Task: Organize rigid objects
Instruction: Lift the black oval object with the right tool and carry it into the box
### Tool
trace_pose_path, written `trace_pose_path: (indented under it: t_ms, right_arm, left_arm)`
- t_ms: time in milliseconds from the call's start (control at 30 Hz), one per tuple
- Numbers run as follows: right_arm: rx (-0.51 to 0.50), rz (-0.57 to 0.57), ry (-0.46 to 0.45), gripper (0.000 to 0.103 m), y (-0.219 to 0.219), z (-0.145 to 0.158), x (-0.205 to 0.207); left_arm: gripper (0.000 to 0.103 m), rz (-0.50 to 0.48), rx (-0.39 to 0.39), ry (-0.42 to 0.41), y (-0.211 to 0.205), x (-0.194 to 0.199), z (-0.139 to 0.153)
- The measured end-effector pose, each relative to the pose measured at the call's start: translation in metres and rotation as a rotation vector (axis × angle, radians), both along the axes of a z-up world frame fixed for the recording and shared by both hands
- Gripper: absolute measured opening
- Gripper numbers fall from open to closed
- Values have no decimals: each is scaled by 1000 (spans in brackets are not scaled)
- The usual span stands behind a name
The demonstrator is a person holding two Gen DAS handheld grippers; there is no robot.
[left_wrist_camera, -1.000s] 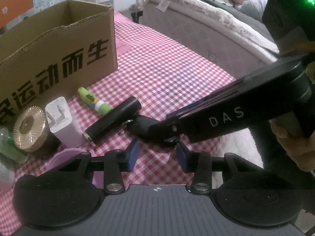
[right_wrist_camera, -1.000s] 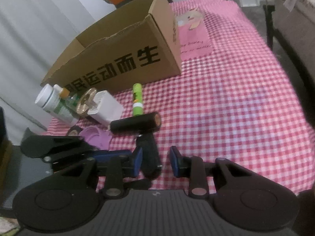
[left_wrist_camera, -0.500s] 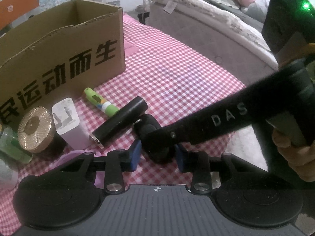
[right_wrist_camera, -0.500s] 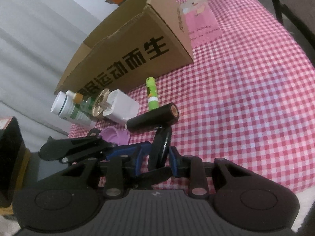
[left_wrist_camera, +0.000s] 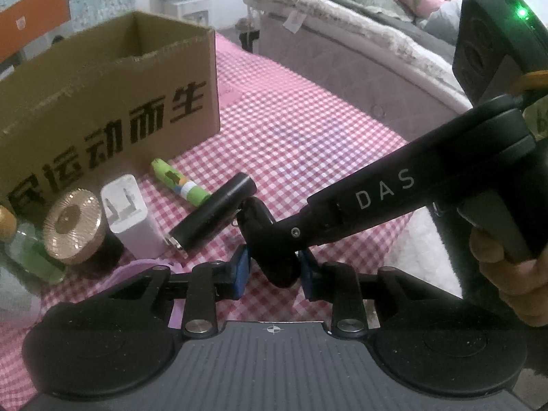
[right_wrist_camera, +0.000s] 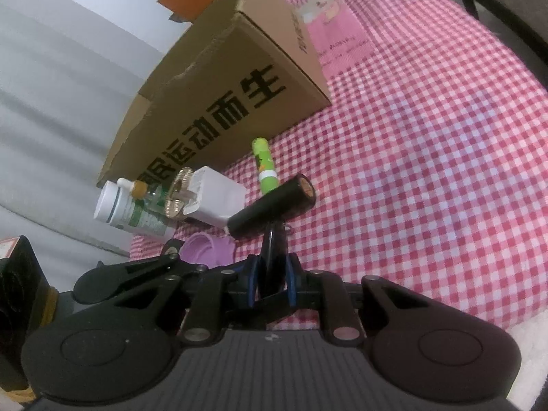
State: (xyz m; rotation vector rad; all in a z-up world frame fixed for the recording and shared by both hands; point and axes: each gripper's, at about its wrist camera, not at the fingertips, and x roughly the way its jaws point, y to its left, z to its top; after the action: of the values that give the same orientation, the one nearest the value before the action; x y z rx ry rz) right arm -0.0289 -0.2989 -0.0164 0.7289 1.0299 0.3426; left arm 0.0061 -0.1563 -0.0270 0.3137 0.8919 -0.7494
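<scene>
Black handled roller clamped by both tools

The black roller [left_wrist_camera: 214,216] is gripped at its handle by the left tool [left_wrist_camera: 274,269] and the right tool [right_wrist_camera: 272,282], both just closed, on the checked worktop [right_wrist_camera: 428,157] before the cardboard box [left_wrist_camera: 102,109].

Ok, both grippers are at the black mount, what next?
Probably lift it gently with both: the right gripper is shut on the black mount, the left gripper's jaws have just been closing on it, and the open cardboard box waits behind.
</scene>
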Motion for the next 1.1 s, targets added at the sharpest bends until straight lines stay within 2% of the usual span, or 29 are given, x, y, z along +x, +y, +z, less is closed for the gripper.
trace_pose_path:
  t_ms: [133, 367, 533, 667, 800, 1000, 1100]
  right_arm:
    - [-24, 4, -28, 19, 8, 16, -3]
    - [-48, 39, -151, 19, 32, 62, 3]
    - [-34, 108, -278, 19, 61, 106, 31]
    - [-6, 180, -330, 19, 90, 128, 77]
    - [40, 239, -297, 19, 114, 134, 134]
    - [106, 263, -156, 19, 136, 111, 228]
    - [128, 250, -81, 19, 141, 94, 264]
  left_arm:
    - [29, 9, -23, -36, 9, -9, 16]
    - [29, 65, -47, -196, 42, -17, 70]
    - [29, 160, -45, -258, 76, 5, 111]
    - [29, 234, -18, -248, 97, 39, 130]
    - [29, 294, 3, -189, 115, 87, 135]
    - [29, 346, 43, -94, 127, 153, 117]
    - [29, 354, 81, -72, 129, 174, 106]
